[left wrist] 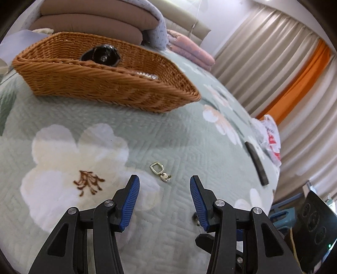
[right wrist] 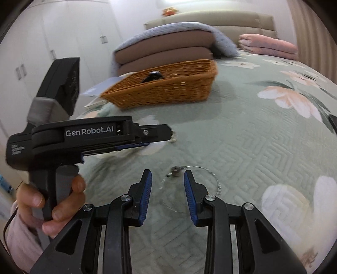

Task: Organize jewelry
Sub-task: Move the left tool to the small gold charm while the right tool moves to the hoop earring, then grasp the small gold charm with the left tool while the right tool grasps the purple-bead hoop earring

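Inside the wicker basket point(left wrist: 109, 84), the near wall hides most of a pale beaded piece point(left wrist: 145, 74) and the base of a dark glossy object point(left wrist: 101, 55). The thin necklace point(right wrist: 198, 175) is motion-blurred, its pendant indistinct. A black slab point(right wrist: 333, 123) is cut off at the right edge.

I see a floral green quilt point(left wrist: 168, 137), stacked brown cushions point(right wrist: 166, 52), a folded pink blanket point(right wrist: 269, 46), beige curtains point(left wrist: 263, 42), white wardrobe doors point(right wrist: 63, 31) and a headboard point(right wrist: 210, 18).
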Demonstrator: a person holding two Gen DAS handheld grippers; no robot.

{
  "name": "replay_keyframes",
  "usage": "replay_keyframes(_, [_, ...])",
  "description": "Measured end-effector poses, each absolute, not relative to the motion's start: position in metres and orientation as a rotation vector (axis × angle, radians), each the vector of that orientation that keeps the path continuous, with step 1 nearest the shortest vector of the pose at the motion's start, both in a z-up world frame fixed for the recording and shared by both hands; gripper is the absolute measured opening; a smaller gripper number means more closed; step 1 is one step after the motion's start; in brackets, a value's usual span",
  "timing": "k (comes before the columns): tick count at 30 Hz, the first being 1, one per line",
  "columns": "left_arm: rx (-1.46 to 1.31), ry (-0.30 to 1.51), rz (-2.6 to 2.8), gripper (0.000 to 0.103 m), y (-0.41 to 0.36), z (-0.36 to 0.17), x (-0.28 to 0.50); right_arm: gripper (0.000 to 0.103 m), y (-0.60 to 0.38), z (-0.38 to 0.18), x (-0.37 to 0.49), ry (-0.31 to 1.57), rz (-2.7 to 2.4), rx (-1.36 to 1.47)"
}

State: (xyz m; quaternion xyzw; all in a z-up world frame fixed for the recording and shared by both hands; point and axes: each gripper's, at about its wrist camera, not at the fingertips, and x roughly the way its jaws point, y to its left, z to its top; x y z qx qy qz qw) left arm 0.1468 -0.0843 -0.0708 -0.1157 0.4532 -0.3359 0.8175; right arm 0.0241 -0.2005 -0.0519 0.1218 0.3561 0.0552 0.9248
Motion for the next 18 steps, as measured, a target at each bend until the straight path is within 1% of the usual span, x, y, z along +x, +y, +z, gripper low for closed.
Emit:
replay_keyframes(2, [-0.231, 0.967, -0.708, 0.051, -0.089, -0.071, 0.149, 0.035, -0.202, -0.057, 0.023, 0.713, 0.087, 0.285])
replay_keyframes(7, [-0.125, 0.956, -0.661, 0.051, -0.111, -0.07, 0.152, 0.034, -0.188, -0.058, 0.025, 0.691, 0.015, 0.215])
replay_keyframes(9, [-0.078, 0.95, -0.636, 0.051, -0.118, -0.07, 0.152, 0.032, -0.187, -0.058, 0.026, 0.689, -0.007, 0.205])
replay_keyframes(11, [-0.04, 0.942, -0.615, 0.05, -0.123, -0.069, 0.153, 0.023, -0.189, -0.057, 0.027, 0.691, -0.027, 0.198])
replay_keyframes(13, [0.005, 0.935, -0.585, 0.044, -0.127, -0.069, 0.152, 0.019, -0.192, -0.057, 0.029, 0.701, -0.038, 0.186])
replay_keyframes(15, [0.045, 0.927, -0.559, 0.032, -0.129, -0.069, 0.151, 0.018, -0.197, -0.055, 0.028, 0.705, -0.068, 0.167])
replay_keyframes(16, [0.064, 0.925, -0.552, 0.029, -0.128, -0.069, 0.15, 0.018, -0.203, -0.055, 0.028, 0.708, -0.081, 0.17])
replay_keyframes(18, [0.083, 0.925, -0.548, 0.016, -0.123, -0.069, 0.151, 0.013, -0.212, -0.056, 0.029, 0.714, -0.069, 0.199])
